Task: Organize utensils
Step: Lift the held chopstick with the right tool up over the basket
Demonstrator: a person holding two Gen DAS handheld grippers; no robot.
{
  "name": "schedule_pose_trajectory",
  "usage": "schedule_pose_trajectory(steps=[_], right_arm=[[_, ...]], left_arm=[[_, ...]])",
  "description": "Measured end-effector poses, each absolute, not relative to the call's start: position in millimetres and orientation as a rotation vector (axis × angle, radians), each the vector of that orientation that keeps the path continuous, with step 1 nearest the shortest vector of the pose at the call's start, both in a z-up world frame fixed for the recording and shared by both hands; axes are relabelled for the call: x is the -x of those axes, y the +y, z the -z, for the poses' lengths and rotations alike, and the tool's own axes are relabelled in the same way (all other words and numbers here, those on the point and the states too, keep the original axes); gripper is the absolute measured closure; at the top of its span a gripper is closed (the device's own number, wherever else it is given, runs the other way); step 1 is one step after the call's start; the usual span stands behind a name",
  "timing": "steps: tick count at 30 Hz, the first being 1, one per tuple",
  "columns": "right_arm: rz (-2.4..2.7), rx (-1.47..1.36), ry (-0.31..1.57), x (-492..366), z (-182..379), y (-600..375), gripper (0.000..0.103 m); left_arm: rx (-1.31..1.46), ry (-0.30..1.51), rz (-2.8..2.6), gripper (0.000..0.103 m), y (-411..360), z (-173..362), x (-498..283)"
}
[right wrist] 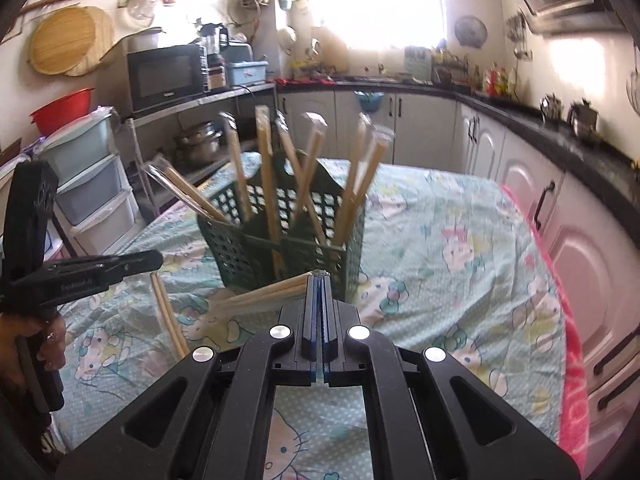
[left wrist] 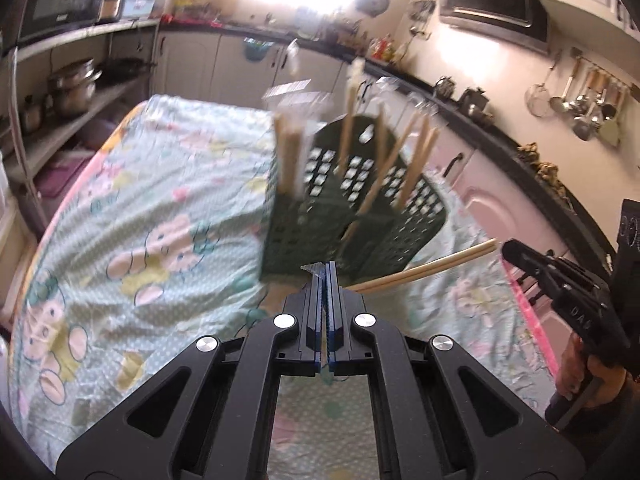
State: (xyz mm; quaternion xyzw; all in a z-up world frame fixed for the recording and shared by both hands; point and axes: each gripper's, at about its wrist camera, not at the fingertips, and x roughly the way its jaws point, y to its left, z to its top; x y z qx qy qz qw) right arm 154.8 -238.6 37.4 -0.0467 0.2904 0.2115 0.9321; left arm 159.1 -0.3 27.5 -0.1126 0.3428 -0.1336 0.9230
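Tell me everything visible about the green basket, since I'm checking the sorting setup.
The green basket is dark green plastic, it seems, with walls pierced by a grid of square holes and a divider inside making compartments. It stands upright on the cartoon-print tablecloth. Several wrapped chopsticks lean out of it at different angles. Neither tongs touch it in these views.

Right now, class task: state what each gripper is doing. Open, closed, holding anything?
Left gripper: jaws closed, nothing visible between them.
Right gripper: jaws closed on a wrapped chopstick pair in front of the green basket.
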Motion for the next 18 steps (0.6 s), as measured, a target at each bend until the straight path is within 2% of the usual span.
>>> schedule_pose_trajectory(steps=[18], right_arm=[[-0.455,0.216,0.429,-122,-92,-224,0.101]], left_arm=[[0.187,0.559,0.345,0.103,-17,-97,-145]])
